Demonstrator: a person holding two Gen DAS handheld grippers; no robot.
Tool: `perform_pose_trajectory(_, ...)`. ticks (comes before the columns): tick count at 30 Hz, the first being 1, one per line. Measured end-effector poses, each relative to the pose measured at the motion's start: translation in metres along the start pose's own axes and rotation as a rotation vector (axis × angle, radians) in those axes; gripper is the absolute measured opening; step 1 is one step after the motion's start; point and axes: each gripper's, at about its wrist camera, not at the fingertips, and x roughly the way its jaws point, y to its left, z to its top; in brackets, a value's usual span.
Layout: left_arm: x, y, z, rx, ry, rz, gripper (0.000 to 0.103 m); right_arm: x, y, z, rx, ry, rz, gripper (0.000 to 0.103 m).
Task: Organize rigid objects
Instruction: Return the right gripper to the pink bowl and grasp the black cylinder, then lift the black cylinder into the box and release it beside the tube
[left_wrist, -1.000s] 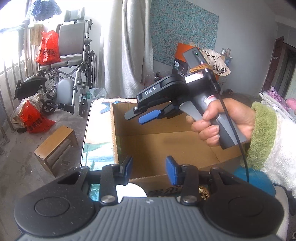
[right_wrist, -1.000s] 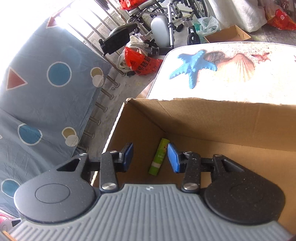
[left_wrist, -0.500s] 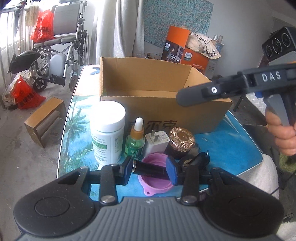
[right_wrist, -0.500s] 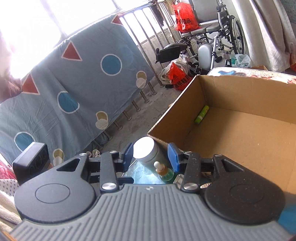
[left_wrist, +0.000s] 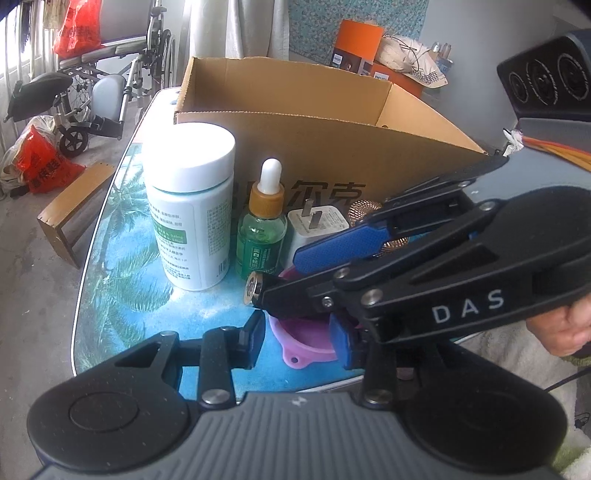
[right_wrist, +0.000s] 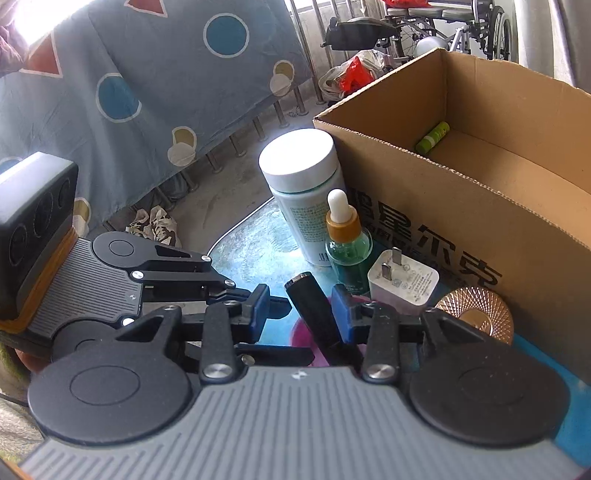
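A black tube (right_wrist: 314, 314) with a shiny end cap (left_wrist: 253, 290) lies tilted across a pink funnel (left_wrist: 306, 343) in front of the cardboard box (left_wrist: 332, 155). My right gripper (right_wrist: 301, 312) straddles the tube with its jaws closing. The tube leans by the right pad and a gap remains at the left pad. My left gripper (left_wrist: 297, 341) hovers open just short of the tube, over the funnel. Beside them stand a white bottle (left_wrist: 190, 210), a green dropper bottle (left_wrist: 262, 236), a white plug charger (left_wrist: 317, 225) and a rose-gold lid (right_wrist: 476, 314). A green tube (right_wrist: 432, 136) lies inside the box.
The items stand on a glass table (left_wrist: 122, 258) with a blue beach print, close to its front edge. A wooden stool (left_wrist: 70, 210), a wheelchair (left_wrist: 107, 74) and red bags stand on the floor to the left. A blue patterned cloth (right_wrist: 147, 74) hangs on railings.
Both grippers came back from over the box to the items at the table's front. The left one sank lower. The right one swung across, rolled and came down around the black tube.
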Motion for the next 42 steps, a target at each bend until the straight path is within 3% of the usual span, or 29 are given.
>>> perform_pose_trajectory(5,0.006,0.002,0.002,-0.012,0.003,-0.009,0.039,0.020,-0.010,0.006,0.007,0.047,0.000,0.030)
perform_pose_trajectory(10,0.002,-0.001,0.004,0.001,-0.020,-0.007,0.039,0.023,-0.018,0.009,0.038,0.040,0.014,0.026)
perform_pose_trajectory(13,-0.003,-0.003,0.005,0.017,-0.045,0.008,0.039,0.016,-0.019,0.008,0.039,0.023,0.015,0.020)
perform_pose_trajectory(24,-0.018,-0.021,0.014,0.052,-0.121,0.037,0.036,-0.020,-0.019,-0.004,0.078,-0.085,0.011,0.013)
perform_pose_trajectory(25,-0.019,-0.023,0.016,0.053,-0.124,0.037,0.035,-0.024,-0.019,-0.005,0.080,-0.097,0.010,0.012)
perform_pose_trajectory(27,-0.023,-0.026,0.018,0.055,-0.133,0.006,0.021,-0.031,-0.019,-0.005,0.084,-0.121,0.010,0.008)
perform_pose_trajectory(29,-0.026,-0.031,0.022,0.055,-0.138,-0.008,0.022,-0.039,-0.019,-0.004,0.103,-0.140,0.043,0.004)
perform_pose_trajectory(32,-0.022,-0.038,0.023,0.078,-0.136,0.015,0.022,-0.046,-0.014,-0.001,0.086,-0.169,0.012,0.004)
perform_pose_trajectory(42,-0.014,-0.034,0.010,0.092,-0.067,0.010,0.032,-0.069,-0.059,-0.013,0.345,-0.202,0.041,0.008)
